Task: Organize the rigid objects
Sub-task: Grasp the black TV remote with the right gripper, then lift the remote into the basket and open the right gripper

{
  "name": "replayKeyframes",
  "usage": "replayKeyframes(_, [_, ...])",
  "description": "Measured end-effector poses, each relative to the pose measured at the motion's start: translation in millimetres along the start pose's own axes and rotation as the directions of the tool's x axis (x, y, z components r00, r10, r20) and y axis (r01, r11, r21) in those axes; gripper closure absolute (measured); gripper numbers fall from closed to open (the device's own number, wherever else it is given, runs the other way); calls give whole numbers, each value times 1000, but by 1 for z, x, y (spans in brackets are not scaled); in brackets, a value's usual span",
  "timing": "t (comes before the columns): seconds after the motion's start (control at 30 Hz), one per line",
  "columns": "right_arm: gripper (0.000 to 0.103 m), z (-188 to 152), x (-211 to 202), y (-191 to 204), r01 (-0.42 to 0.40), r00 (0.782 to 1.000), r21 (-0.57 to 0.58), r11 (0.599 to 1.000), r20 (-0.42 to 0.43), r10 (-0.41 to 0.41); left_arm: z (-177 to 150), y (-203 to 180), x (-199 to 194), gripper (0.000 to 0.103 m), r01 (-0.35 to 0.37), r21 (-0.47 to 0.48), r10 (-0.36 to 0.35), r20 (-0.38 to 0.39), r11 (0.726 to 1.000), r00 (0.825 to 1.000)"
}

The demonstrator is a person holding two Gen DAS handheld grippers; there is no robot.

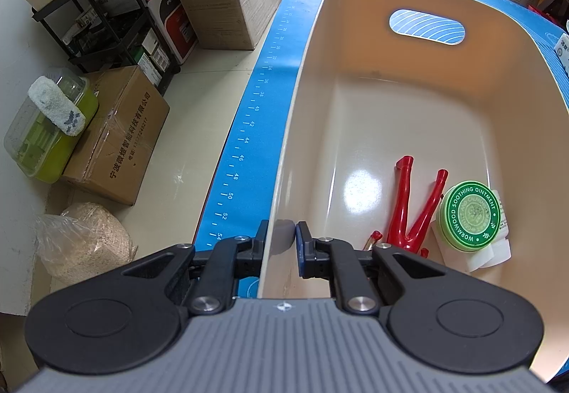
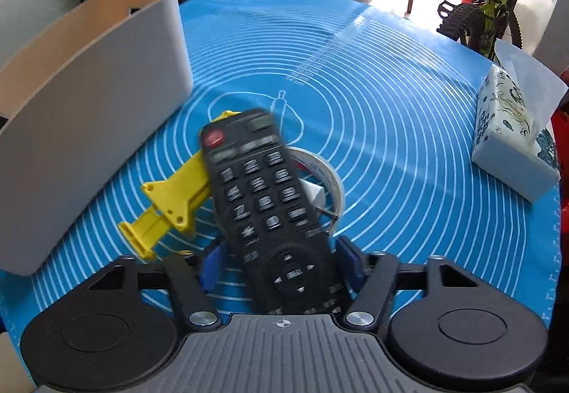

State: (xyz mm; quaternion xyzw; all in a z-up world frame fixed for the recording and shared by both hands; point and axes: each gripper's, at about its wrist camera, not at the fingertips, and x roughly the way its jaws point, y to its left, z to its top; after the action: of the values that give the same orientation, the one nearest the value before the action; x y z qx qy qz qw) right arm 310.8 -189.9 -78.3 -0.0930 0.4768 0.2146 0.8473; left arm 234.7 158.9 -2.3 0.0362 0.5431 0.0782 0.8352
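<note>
My left gripper [image 1: 281, 236] is shut on the near left wall of the beige bin [image 1: 409, 116], one finger outside and one inside. In the bin lie red-handled pliers [image 1: 409, 211] and a white jar with a green lid [image 1: 469, 215]. My right gripper [image 2: 281, 261] is shut on a black remote control [image 2: 263, 204] and holds it tilted above the blue mat [image 2: 391, 108]. Under the remote lie a yellow plastic tool [image 2: 170, 201] and a roll of clear tape [image 2: 327, 176]. The bin's grey outer wall [image 2: 92, 101] stands to the left.
A tissue box [image 2: 512, 137] sits at the mat's right edge. Left of the table, on the floor, are cardboard boxes [image 1: 117, 133], a black shelf cart [image 1: 106, 20], a green container [image 1: 49, 130] and a plastic bag [image 1: 85, 243]. A bicycle [image 2: 490, 2] stands behind.
</note>
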Motion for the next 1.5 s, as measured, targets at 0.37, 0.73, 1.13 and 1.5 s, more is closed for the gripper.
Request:
replayKeyframes(0.37, [48, -15, -15, 9, 58, 996, 70, 996, 62, -62, 0, -1, 0, 87, -1, 1, 1, 0, 1000, 1000])
replayKeyframes(0.73, [48, -16, -44, 9, 81, 985, 165, 983, 137, -104, 0, -1, 0, 87, -2, 1, 2, -1, 1000, 1000])
replayKeyframes(1.13, [48, 37, -96, 52, 61, 964, 120, 991, 251, -89, 0, -1, 0, 87, -2, 1, 2, -1, 1000, 1000])
replayKeyframes(1.5, [48, 95, -94, 139, -65, 945, 31, 997, 322, 51, -1, -1, 0, 87, -3, 2, 3, -1, 1000, 1000])
